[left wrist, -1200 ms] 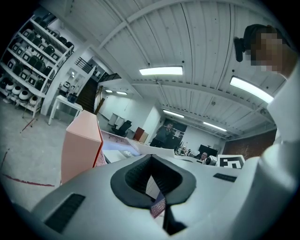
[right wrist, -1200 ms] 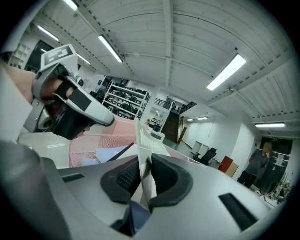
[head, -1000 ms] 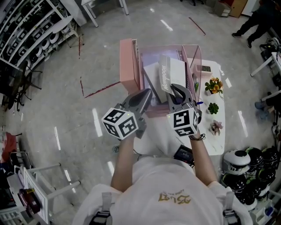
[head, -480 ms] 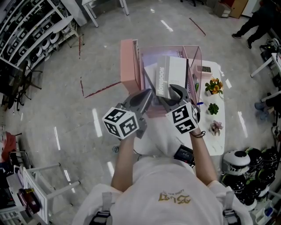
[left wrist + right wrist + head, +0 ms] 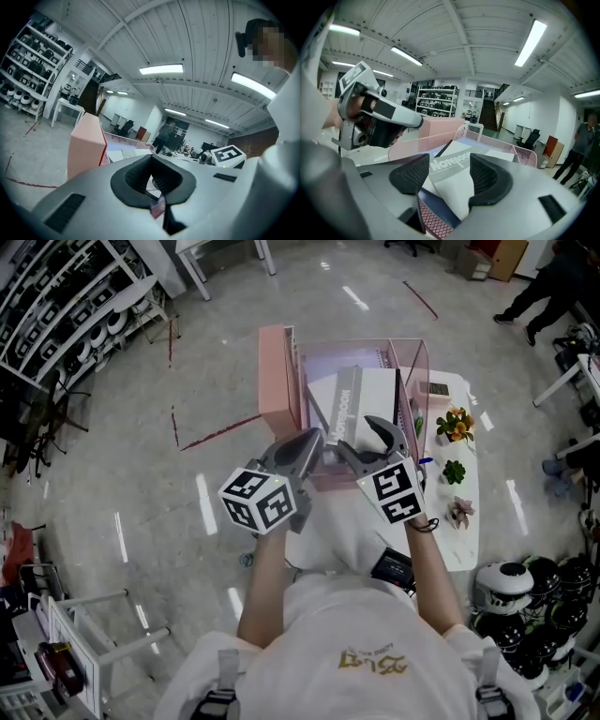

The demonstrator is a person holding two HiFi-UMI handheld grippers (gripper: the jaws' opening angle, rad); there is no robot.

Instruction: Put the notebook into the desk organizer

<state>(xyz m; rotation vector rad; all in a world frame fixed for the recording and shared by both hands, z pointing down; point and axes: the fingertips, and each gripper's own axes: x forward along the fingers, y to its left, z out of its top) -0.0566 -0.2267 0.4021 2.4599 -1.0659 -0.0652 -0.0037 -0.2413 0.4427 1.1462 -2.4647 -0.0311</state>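
Observation:
The grey-and-white notebook (image 5: 364, 401) lies tilted inside the pink mesh desk organizer (image 5: 412, 357), its lettered spine facing me. In the right gripper view the notebook (image 5: 457, 176) rests on the mesh rim (image 5: 436, 137), just beyond the jaws. My right gripper (image 5: 366, 437) hovers at the organizer's near edge; its jaws are opening and the pads stand clear of the notebook's sides. My left gripper (image 5: 309, 444) is beside it, to the left, at the organizer's front corner. Its jaws are shut with nothing between them.
A solid pink box section (image 5: 274, 381) forms the organizer's left side. The white table (image 5: 464, 540) carries small potted plants (image 5: 457, 423) and a dark device (image 5: 392, 568). Helmets (image 5: 506, 582) sit at the lower right, shelving (image 5: 56, 306) at the far left.
The right jaws have spread apart and let go of the notebook. The notebook has sunk from upright between the jaws to leaning in the organizer. The left gripper has stayed still.

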